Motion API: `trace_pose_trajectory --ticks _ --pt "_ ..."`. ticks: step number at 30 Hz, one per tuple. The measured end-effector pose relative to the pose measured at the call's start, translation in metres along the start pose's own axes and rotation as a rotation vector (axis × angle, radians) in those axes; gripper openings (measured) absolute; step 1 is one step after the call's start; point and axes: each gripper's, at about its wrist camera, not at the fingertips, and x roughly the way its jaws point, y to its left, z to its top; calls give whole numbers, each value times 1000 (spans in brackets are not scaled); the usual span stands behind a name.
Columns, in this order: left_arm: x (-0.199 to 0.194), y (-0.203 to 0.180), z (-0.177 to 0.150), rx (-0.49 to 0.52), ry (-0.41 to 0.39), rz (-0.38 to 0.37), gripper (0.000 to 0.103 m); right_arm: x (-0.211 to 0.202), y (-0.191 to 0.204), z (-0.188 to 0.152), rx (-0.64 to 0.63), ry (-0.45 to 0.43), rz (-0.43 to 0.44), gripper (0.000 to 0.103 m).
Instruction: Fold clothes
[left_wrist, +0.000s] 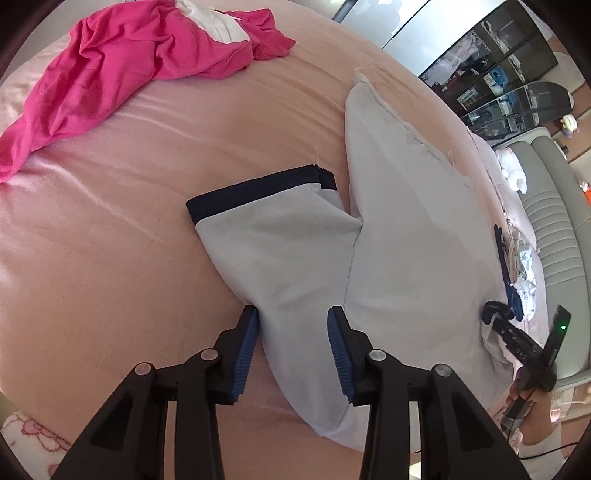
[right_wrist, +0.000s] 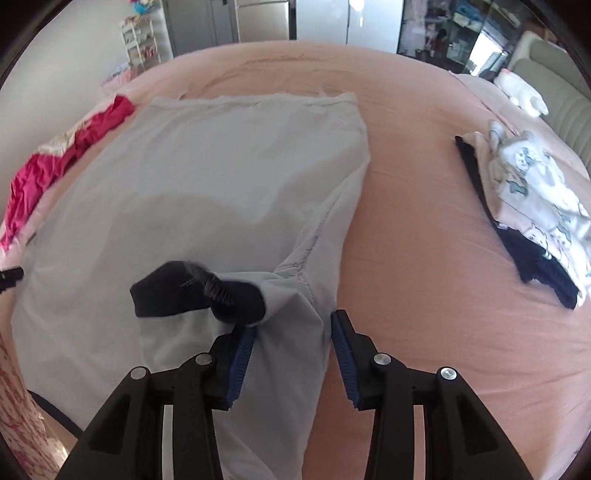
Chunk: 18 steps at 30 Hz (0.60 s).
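A light grey t-shirt (left_wrist: 406, 236) with navy sleeve cuffs lies flat on the pink bed (left_wrist: 129, 240). My left gripper (left_wrist: 293, 325) is open, its jaws on either side of the left sleeve (left_wrist: 273, 243), whose navy cuff (left_wrist: 255, 195) points away. In the right wrist view the shirt (right_wrist: 207, 177) spreads ahead. My right gripper (right_wrist: 291, 343) is open around the bunched right sleeve (right_wrist: 291, 314), whose navy cuff (right_wrist: 192, 290) is folded over onto the shirt body.
A crumpled magenta garment (left_wrist: 122, 62) lies at the far left of the bed, also in the right wrist view (right_wrist: 44, 173). A stack of folded clothes (right_wrist: 532, 214) sits to the right. A padded headboard (left_wrist: 554, 229) and shelves (left_wrist: 498, 74) stand beyond.
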Motion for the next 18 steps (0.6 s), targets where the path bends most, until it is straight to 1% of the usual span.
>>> trace_pose_trajectory --ticks 1,3,5,6,8,9,10,11,12,13,15,18 --pt "-2 2 2 -18 -18 28 35 -6 0 1 13 -21 4 42" --pt "-6 8 5 -54 -59 107 36 -31 -8 -5 84 -97 39 42" --pt "0 19 8 -89 -41 110 36 -56 -15 -11 157 -175 74 42" --pt "4 25 9 -107 -28 107 36 -62 -16 -15 164 -178 80 42" --pt "5 25 13 -89 -20 96 36 -67 -16 -25 166 -156 85 42" --pt "5 24 15 -77 -18 90 33 -68 -17 -30 167 -142 87 42" --pt "6 23 17 -64 -15 85 26 -65 -17 -33 174 -123 93 42" --pt "5 23 17 -60 -13 66 6 -61 -17 -36 180 -105 99 42" --pt "4 22 18 -58 -11 44 4 -56 -19 -39 197 -86 105 42" --pt "3 21 18 -56 -9 21 4 -51 -19 -42 212 -63 108 42" --pt "-4 13 18 -27 -33 13 3 -41 -19 -48 241 -17 112 42" --pt "-21 -15 13 96 -87 23 3 -40 -20 -56 264 -2 119 42"
